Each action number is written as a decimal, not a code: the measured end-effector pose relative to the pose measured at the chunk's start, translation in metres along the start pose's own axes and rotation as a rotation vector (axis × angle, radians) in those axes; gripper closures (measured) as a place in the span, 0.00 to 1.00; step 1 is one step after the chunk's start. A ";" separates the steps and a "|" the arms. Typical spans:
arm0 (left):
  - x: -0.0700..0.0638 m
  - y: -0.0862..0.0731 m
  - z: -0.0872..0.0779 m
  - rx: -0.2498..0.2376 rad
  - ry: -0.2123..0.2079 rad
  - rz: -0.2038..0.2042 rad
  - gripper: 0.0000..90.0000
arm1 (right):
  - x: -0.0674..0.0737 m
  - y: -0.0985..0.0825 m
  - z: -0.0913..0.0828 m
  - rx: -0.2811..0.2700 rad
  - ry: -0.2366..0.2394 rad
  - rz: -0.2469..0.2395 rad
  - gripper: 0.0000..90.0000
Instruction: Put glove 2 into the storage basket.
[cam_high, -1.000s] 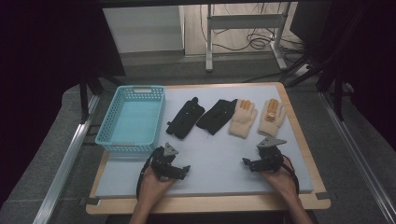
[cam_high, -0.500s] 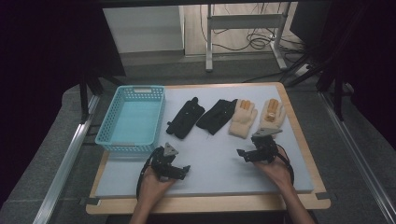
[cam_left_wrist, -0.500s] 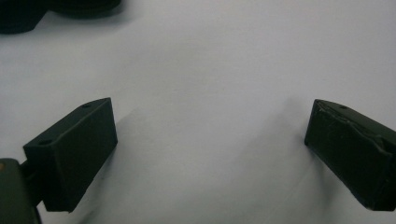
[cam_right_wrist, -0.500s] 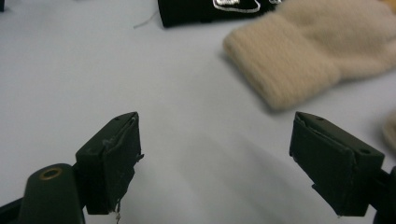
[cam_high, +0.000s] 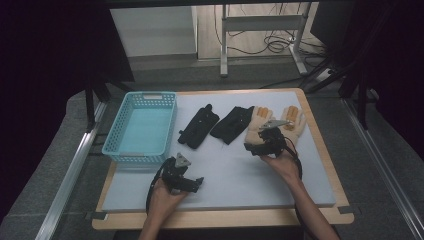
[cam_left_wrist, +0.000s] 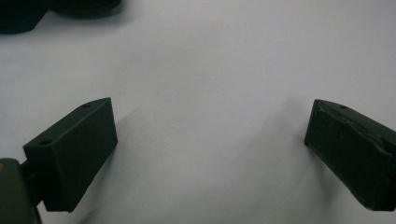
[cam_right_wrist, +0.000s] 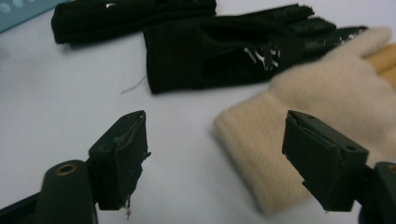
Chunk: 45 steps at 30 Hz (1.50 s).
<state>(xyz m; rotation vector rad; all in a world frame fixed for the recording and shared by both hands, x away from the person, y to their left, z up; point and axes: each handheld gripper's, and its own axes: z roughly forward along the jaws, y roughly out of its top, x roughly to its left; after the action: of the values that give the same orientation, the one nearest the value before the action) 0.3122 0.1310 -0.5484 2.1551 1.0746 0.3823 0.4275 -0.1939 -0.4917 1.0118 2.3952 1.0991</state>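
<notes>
Four gloves lie in a row on the white mat (cam_high: 235, 175): two black gloves (cam_high: 199, 126) (cam_high: 233, 123) and two cream gloves (cam_high: 259, 122) (cam_high: 295, 121). My right gripper (cam_high: 251, 146) hovers at the cuff of the left cream glove (cam_right_wrist: 275, 154). Its jaws have just been closing a little but still stand wide, with the cuff's edge between them and no pad touching it. Beyond it lie the black gloves (cam_right_wrist: 233, 46) (cam_right_wrist: 130, 18). My left gripper (cam_high: 196, 183) rests near the mat's front, open (cam_left_wrist: 210, 112) over bare mat.
A turquoise basket (cam_high: 141, 149) stands at the mat's left, its corner (cam_right_wrist: 18, 9) also in the right gripper view. The wooden table edge (cam_high: 220, 218) runs along the front. A dark glove edge (cam_left_wrist: 46, 9) sits far ahead of the left gripper.
My right hand moved up the table and left, from the mat's right front to the cuff of the left cream glove. The left hand stayed put.
</notes>
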 end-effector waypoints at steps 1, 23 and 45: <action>0.000 0.000 0.000 0.000 0.000 0.000 0.03 | -0.003 0.007 0.005 -0.003 -0.006 -0.004 0.28; 0.000 0.000 0.000 0.003 0.000 0.002 0.03 | -0.015 0.062 0.076 0.045 -0.070 0.032 0.31; 0.000 0.000 0.000 0.000 0.000 0.001 0.03 | -0.011 0.058 0.104 0.178 -0.080 0.032 0.79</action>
<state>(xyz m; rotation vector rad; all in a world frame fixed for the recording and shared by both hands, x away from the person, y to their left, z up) 0.3124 0.1310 -0.5485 2.1557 1.0741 0.3825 0.5181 -0.1205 -0.5159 1.1330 2.4531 0.8503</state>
